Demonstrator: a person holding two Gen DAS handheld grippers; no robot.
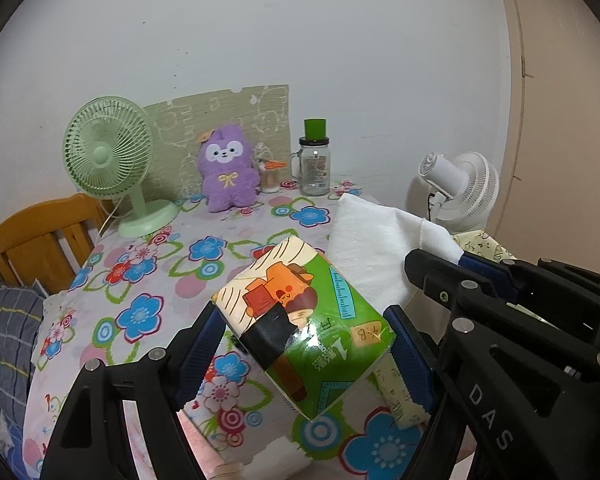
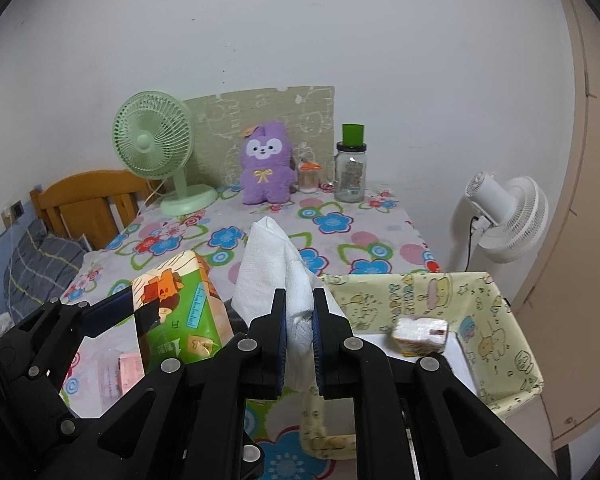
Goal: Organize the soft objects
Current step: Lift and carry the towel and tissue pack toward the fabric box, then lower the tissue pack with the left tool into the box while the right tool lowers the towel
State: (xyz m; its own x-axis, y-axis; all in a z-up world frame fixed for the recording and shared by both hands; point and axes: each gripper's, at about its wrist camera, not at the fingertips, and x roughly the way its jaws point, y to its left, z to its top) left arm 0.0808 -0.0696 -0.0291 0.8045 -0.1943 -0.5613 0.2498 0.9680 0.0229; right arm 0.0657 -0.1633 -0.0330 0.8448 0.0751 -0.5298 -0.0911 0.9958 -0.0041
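Note:
My left gripper is shut on a green and cream tissue pack and holds it above the flowered table; the pack also shows in the right wrist view. My right gripper is shut on a white tissue sheet that stands up from its pads; the sheet also shows in the left wrist view. A yellow fabric basket sits at the right table edge with a small tissue packet inside. A purple plush toy sits at the back.
A green desk fan stands back left. A glass jar with green lid and a small jar stand beside the plush. A white floor fan is off the table's right. A wooden bed frame is at left.

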